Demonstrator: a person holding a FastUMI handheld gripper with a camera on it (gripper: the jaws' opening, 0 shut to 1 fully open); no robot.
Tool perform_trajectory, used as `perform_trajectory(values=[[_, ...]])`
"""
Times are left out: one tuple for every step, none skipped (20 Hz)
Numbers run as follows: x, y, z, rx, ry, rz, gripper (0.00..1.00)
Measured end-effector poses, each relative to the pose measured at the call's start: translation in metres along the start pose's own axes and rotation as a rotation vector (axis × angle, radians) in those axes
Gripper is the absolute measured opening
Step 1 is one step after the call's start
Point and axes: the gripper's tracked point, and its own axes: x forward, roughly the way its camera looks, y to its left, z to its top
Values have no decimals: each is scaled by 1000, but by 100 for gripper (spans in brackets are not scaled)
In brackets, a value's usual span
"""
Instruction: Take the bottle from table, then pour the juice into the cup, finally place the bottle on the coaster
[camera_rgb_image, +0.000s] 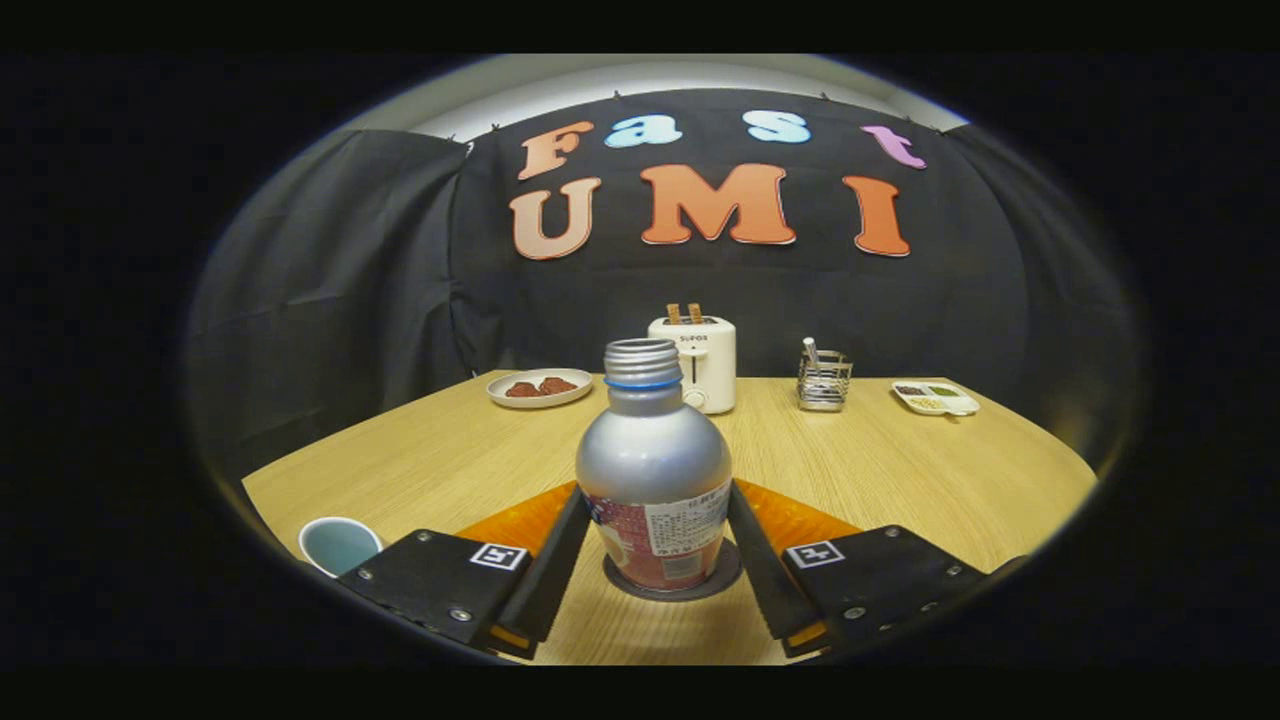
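1. Between the two fingers of the gripper (655, 560) stands the bottle (655, 475), upright, a silver-bodied one with a printed label round its lower half and an open threaded neck with no cap on it

2. Under the bottle lies a dark round coaster (722, 578), its rim showing on either side of the base, so the bottle looks to be seated on it, on the wooden table (900, 470)

3. The cup (338, 545) sits on the table off to the left of the fingers, just beside the left finger block, well clear of the bottle; what is inside it cannot be made out

4. Judging by how things lie, the task reads as being at its last step: the bottle is already at the coaster, and what is left is to let go and draw the gripper away. Whether juice has gone into the cup cannot be told

5. The fingers are drawn in close, each lying along one flank of the bottle's labelled body and seeming to touch it, so I take it as a grasp on the bottle, though how firmly they press cannot be told

6. Beyond the bottle stand a white toaster (694, 362), a plate of food (540, 387), a wire holder (824, 380) and a small divided tray (936, 397)
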Motion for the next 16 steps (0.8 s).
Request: perform_trajectory(values=[[0, -1, -3, -8, 5, -7, 80], [0, -2, -6, -14, 14, -11, 80], [-1, -1, -8, -18, 18, -12, 80], [-1, 1, -9, -19, 19, -7, 81], [-1, 2, -10, -17, 21, -5, 83], [-2, 2, -10, -15, 23, -2, 85], [-2, 3, -10, -14, 23, -1, 91], [-3, 3, -9, -13, 22, -2, 94], [-4, 3, -8, -11, 20, -2, 97], [-6, 4, -7, -10, 18, 0, 97], [-9, 5, -6, -9, 17, 2, 97], [-12, 5, -5, -10, 16, 5, 97], [-16, 5, -3, -12, 11, 5, 97], [-21, 4, 2, -15, 2, 3, 97], [-26, 2, 6, -15, -7, -6, 97], [-33, -1, 11, -12, -18, -17, 97]])
